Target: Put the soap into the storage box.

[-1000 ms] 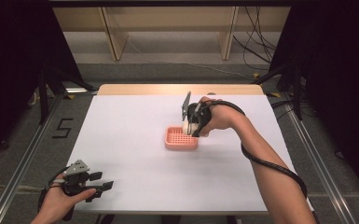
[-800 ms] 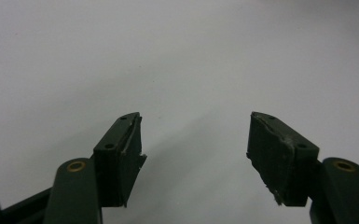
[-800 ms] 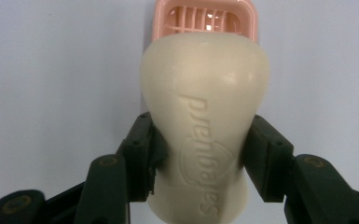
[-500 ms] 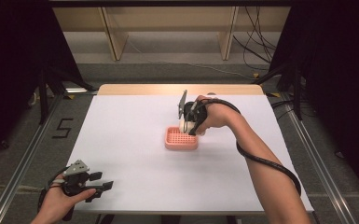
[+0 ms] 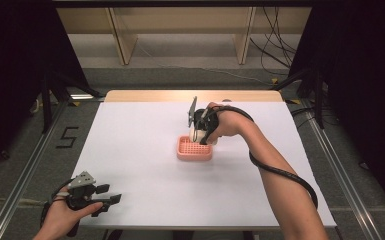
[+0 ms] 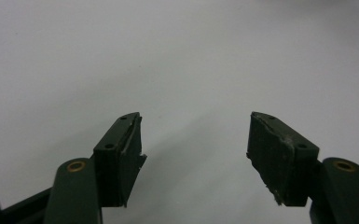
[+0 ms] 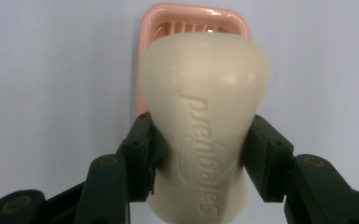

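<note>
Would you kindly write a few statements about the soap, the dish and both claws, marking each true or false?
1. The right claw grips a soap bar. True.
2. The soap reads "Safeguard". True.
3. The dish is blue. False: it is pink.
4. The left claw holds the dish. False: it is open and empty, near the front left corner of the table.
5. The soap lies flat in the dish. False: the claw holds it above the dish.

A white bench point(image 5: 145, 150) stood on a grey floor point(image 5: 25, 145) marked with a 5 point(image 5: 66, 137). Beyond it were wooden shelf uprights point(image 5: 122, 35) and loose black cables point(image 5: 275, 55).
</note>
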A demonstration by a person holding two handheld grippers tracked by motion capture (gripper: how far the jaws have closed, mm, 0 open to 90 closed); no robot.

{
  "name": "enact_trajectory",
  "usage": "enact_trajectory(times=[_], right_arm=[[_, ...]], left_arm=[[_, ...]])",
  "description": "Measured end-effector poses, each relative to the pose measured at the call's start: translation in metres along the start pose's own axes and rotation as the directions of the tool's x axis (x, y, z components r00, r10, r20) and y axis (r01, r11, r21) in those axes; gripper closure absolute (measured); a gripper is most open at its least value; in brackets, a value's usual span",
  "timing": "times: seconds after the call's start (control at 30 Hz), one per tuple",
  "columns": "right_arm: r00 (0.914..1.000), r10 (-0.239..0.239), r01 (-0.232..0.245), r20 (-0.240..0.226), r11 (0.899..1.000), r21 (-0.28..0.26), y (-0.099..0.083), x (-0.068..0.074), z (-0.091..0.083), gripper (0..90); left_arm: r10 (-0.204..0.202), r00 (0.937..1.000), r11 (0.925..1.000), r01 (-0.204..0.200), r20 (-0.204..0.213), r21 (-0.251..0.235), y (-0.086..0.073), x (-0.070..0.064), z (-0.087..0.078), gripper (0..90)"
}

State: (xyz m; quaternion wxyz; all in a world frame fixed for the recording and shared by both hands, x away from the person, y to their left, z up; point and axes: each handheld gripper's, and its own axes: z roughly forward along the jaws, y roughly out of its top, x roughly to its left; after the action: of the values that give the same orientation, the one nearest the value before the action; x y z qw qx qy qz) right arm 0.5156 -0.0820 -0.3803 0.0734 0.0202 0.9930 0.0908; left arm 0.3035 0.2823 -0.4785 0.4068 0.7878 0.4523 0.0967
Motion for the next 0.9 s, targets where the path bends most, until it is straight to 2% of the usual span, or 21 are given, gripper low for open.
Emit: enact_trajectory(times=[0.1, 0.13, 0.17, 0.27, 0.3, 0.33, 0.4, 0.43, 0.47, 0.53, 0.6, 0.67, 0.7, 0.73, 0.87, 0.9], right_arm=[[0.9999, -0.009, 0.009, -0.010, 1.000, 0.002, 0.002, -0.003, 0.002, 50.5], [0.9997, -0.022, 0.023, 0.004, 1.000, -0.009, 0.002, -0.003, 0.003, 50.5], [0.9999, 0.005, -0.005, -0.012, 1.000, -0.001, 0.004, -0.002, 0.003, 50.5], [0.9999, -0.015, 0.015, 0.000, 1.000, 0.001, 0.005, -0.004, 0.005, 50.5], [0.9998, -0.020, 0.020, 0.001, 1.000, -0.003, 0.006, -0.004, 0.006, 50.5], [0.9992, -0.039, 0.039, 0.002, 0.999, -0.029, 0.007, -0.006, 0.008, 50.5], [0.9990, -0.044, 0.044, 0.000, 0.999, -0.028, 0.008, -0.007, 0.011, 50.5], [0.9995, -0.031, 0.031, -0.001, 0.999, -0.027, 0.009, -0.006, 0.011, 50.5], [0.9994, -0.033, 0.033, -0.011, 0.999, -0.026, 0.009, -0.006, 0.012, 50.5], [0.9990, -0.044, 0.044, -0.003, 0.999, -0.018, 0.010, -0.007, 0.014, 50.5], [0.9996, -0.029, 0.029, -0.005, 0.999, -0.015, 0.013, -0.006, 0.016, 50.5], [0.9967, -0.081, 0.081, -0.003, 0.996, -0.026, 0.014, -0.010, 0.019, 50.5], [0.9995, -0.030, 0.030, -0.012, 0.999, -0.016, 0.015, -0.006, 0.019, 50.5], [0.9990, -0.045, 0.045, -0.004, 0.999, -0.019, 0.015, -0.007, 0.019, 50.5], [0.9995, -0.033, 0.033, -0.001, 0.999, -0.013, 0.017, -0.007, 0.022, 50.5], [0.9986, -0.052, 0.052, -0.009, 0.998, -0.022, 0.018, -0.009, 0.023, 50.5]], left_arm=[[0.000, 1.0000, 1.0000, 0.000, 0.002, 0.005, 0.000, 0.000, 0.000, 34.8], [0.001, 1.0000, 1.0000, -0.001, 0.002, 0.004, 0.000, 0.000, 0.000, 34.8], [0.002, 1.0000, 1.0000, -0.002, 0.001, 0.004, 0.000, 0.000, -0.001, 34.8], [0.000, 1.0000, 1.0000, 0.000, 0.001, -0.001, 0.000, 0.000, 0.000, 34.8], [0.000, 1.0000, 1.0000, 0.000, 0.001, -0.001, 0.000, 0.000, 0.000, 34.8], [0.002, 1.0000, 1.0000, -0.002, 0.000, 0.002, 0.000, 0.000, 0.000, 34.8], [0.005, 0.9999, 1.0000, -0.005, -0.013, 0.005, 0.000, 0.000, 0.000, 34.8], [-0.001, 1.0000, 1.0000, 0.001, -0.003, 0.001, 0.000, 0.000, 0.000, 34.8], [0.011, 0.9999, 0.9999, -0.011, 0.001, 0.013, 0.000, 0.001, -0.001, 34.8], [0.000, 1.0000, 1.0000, 0.000, 0.002, -0.001, 0.000, 0.000, 0.000, 34.8], [-0.001, 1.0000, 1.0000, 0.001, 0.002, -0.002, 0.000, 0.000, 0.000, 34.8], [-0.001, 1.0000, 1.0000, 0.001, 0.002, -0.001, 0.000, 0.000, 0.000, 34.8], [0.000, 1.0000, 1.0000, 0.000, 0.002, 0.000, 0.000, 0.000, 0.000, 34.8], [0.000, 1.0000, 1.0000, 0.000, 0.002, 0.000, 0.000, 0.000, 0.000, 34.8], [-0.001, 1.0000, 1.0000, 0.001, 0.003, 0.003, 0.000, 0.000, -0.001, 34.8], [0.000, 1.0000, 1.0000, 0.000, 0.002, -0.002, 0.000, 0.000, 0.000, 34.8]])
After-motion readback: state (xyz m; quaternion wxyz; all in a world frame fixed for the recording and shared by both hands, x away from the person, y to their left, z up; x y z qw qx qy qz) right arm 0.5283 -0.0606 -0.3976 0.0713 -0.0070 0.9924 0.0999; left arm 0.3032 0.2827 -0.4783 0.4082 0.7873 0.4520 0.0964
